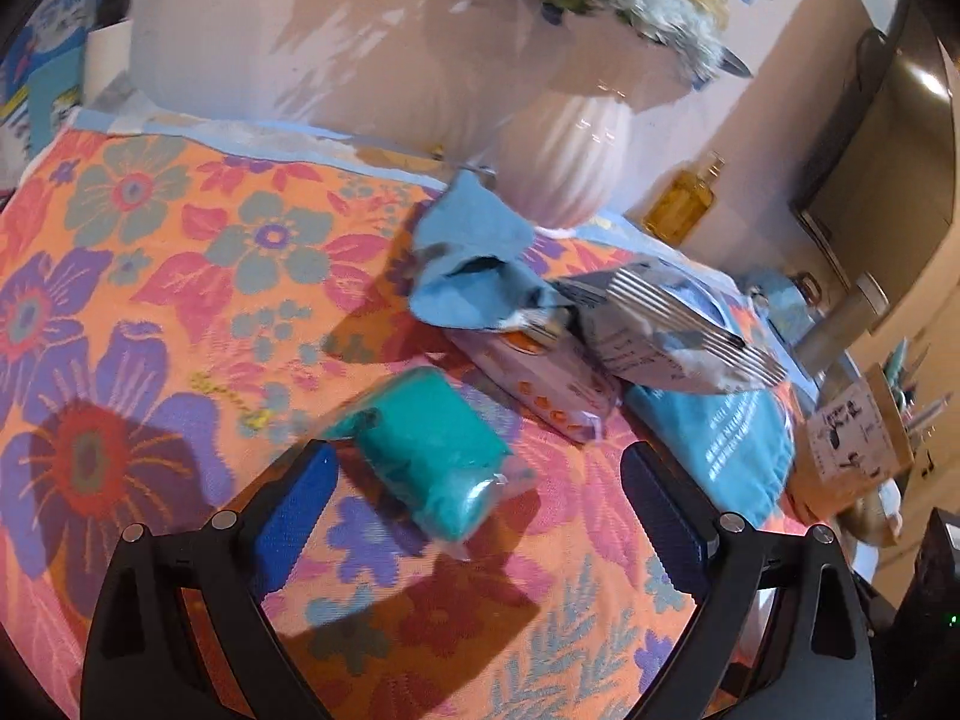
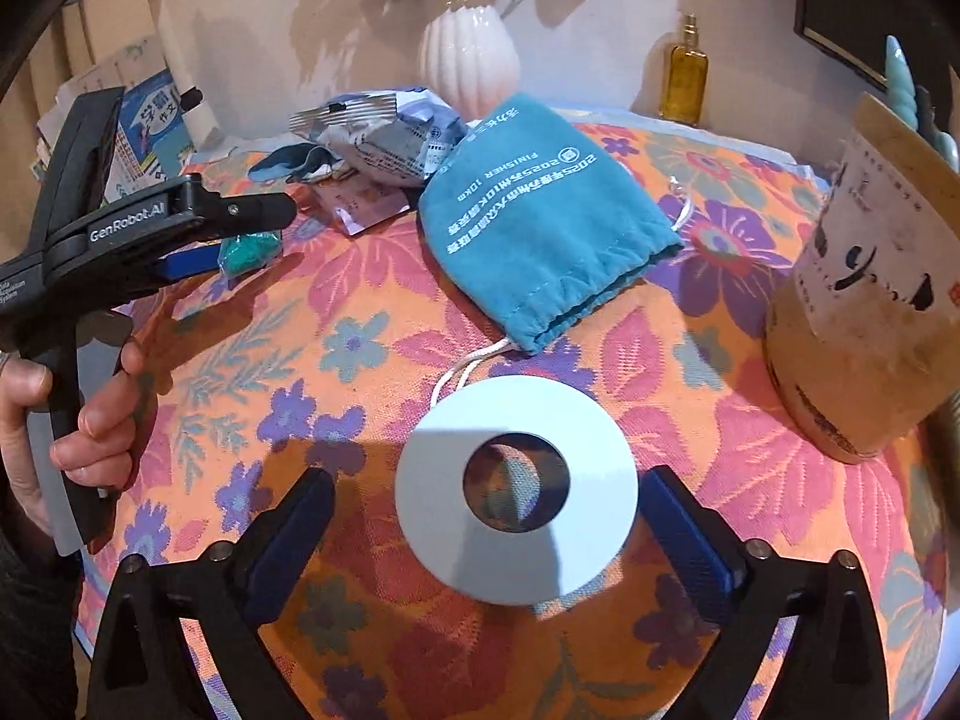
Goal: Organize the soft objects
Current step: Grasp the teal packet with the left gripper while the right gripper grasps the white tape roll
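Both grippers stand released. Left gripper (image 1: 480,480) straddles a teal wrapped bundle (image 1: 429,459); right gripper (image 2: 489,507) straddles a white ring (image 2: 516,492) on the floral cloth (image 2: 360,360).

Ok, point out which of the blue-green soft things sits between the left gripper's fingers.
The small teal plastic-wrapped bundle, lying between the open left gripper. The crumpled light-blue cloth and the printed teal drawstring pouch lie beyond its fingertips.

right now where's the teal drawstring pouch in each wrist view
Left wrist view: teal drawstring pouch lies at right, beside the right finger, half under the crinkled silver packet.
Right wrist view: the pouch lies centre, above the white ring.
Shared landmark: the white ribbed vase behind it.
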`<state>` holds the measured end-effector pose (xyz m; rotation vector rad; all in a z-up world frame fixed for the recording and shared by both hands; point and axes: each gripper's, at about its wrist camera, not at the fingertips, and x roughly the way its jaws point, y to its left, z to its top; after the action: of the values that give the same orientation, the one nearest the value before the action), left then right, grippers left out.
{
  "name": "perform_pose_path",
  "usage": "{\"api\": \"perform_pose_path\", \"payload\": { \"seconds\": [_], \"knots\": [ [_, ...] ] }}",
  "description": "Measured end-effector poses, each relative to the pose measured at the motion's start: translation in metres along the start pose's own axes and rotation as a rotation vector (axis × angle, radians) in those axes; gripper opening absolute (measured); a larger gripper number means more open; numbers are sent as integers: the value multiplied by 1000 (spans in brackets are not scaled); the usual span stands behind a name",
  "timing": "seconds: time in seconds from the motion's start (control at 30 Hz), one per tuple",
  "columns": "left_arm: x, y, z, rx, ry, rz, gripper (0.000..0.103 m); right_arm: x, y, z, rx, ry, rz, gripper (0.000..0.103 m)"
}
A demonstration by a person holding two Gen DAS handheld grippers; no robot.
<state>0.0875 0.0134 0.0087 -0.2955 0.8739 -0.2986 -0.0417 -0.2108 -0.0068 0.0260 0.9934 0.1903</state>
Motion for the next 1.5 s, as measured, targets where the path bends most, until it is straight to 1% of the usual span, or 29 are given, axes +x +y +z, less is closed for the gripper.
{"api": "perform_pose_path", "payload": {
  "seconds": [0.07,0.13,0.2,0.23,0.27,0.33,0.37,0.43,0.57,0.6,0.67,0.77,0.83,0.9,1.0,1.2,1.27,1.3,1.4,1.5],
  "knots": [
    [3,-3,0,3,-3,73,93,1,0,0,0,0,-2,103],
    [7,-10,-1,40,5,139,91,2,2,0,-9,3,-14,103],
    [10,-17,-2,73,9,209,84,3,5,1,-18,7,-29,103],
    [9,-18,-3,77,6,224,78,3,5,1,-21,8,-34,103],
    [8,-17,-3,75,1,228,68,4,6,1,-21,8,-36,103],
    [3,-11,-4,53,-16,220,52,4,6,0,-17,6,-34,103],
    [1,-8,-4,41,-20,211,46,3,5,0,-13,4,-31,103],
    [-2,-3,-3,22,-25,184,43,2,3,-1,-2,-3,-25,103],
    [-8,-2,-4,15,-43,132,42,-1,1,-3,17,-14,-23,103],
    [-10,-5,-5,21,-53,129,42,-1,1,-3,19,-15,-25,103],
    [-11,-11,-6,47,-71,149,42,-2,2,-3,23,-19,-30,102],
    [-13,-20,-7,85,-87,178,42,-4,0,-4,38,-33,-44,93],
    [-13,-21,-6,92,-90,170,42,-6,-2,-5,55,-46,-45,85],
    [-15,-19,-6,82,-95,151,42,-8,-5,-7,73,-58,-37,81],
    [-17,-17,-6,71,-101,128,42,-11,-9,-8,92,-69,-16,81],
    [-18,-23,-9,98,-103,114,42,-11,-5,-9,82,-69,-32,80],
    [-18,-24,-9,103,-104,110,42,-12,-5,-11,83,-74,-44,73],
    [-18,-24,-9,102,-104,108,42,-13,-5,-11,84,-81,-42,66],
    [-18,-22,-8,96,-100,102,42,-17,-7,-13,98,-104,-27,65],
    [-18,-22,-8,93,-101,96,42,-28,-17,-16,137,-160,16,65]
  ]
}}
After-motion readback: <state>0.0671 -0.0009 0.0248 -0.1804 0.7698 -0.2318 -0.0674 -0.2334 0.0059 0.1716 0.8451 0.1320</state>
